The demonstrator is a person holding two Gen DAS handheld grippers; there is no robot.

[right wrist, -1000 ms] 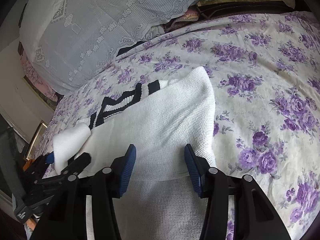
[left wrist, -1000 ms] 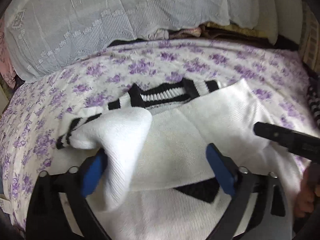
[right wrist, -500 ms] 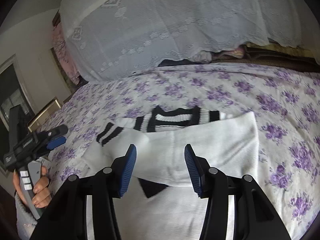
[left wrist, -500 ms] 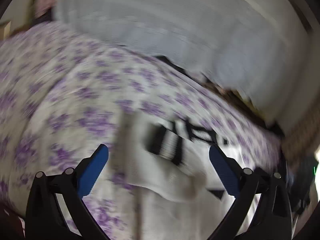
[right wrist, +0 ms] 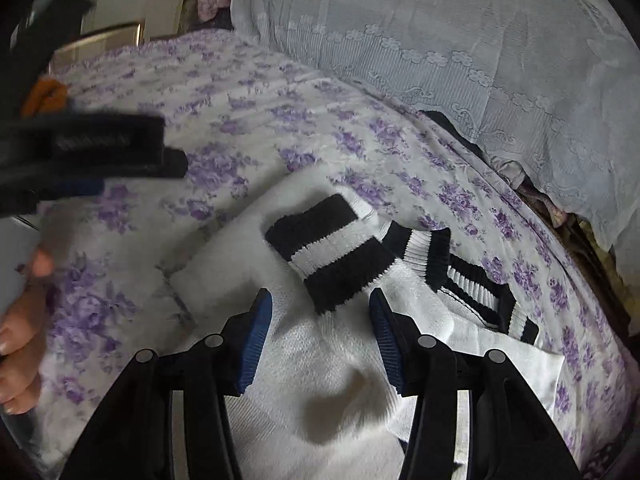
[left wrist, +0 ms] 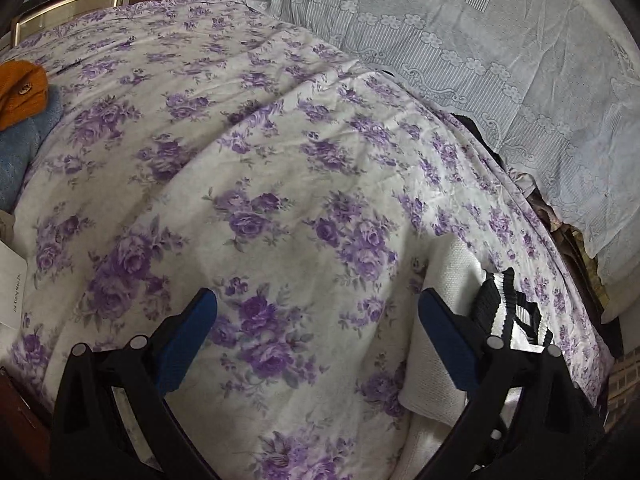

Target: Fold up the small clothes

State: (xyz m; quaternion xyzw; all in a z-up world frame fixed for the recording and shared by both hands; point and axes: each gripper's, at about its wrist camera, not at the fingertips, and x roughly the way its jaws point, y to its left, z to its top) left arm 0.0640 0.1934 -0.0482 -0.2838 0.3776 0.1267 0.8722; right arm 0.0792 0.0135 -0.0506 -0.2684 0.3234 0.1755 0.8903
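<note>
A white knit sweater [right wrist: 320, 364] with black-and-white striped cuffs and collar lies folded on the purple-flowered bedsheet [right wrist: 240, 128]. A striped cuff [right wrist: 332, 248] lies across its top. My right gripper [right wrist: 320, 316] is open just above the sweater, holding nothing. My left gripper [left wrist: 316, 312] is open and empty over bare sheet [left wrist: 240, 160], left of the sweater, whose edge [left wrist: 452, 272] shows at the right in the left wrist view. The left gripper also shows at the left in the right wrist view [right wrist: 92, 156].
A pale lace-covered pile of bedding [left wrist: 500, 60] runs along the back of the bed. An orange garment [left wrist: 22, 92] on a blue one [left wrist: 20, 148] lies at the far left. A framed object [left wrist: 68, 4] stands beyond the bed.
My left gripper let go of the sleeve and swung left, off the sweater, over bare sheet. The sleeve now lies folded across the sweater. The right gripper moved closer over the sweater.
</note>
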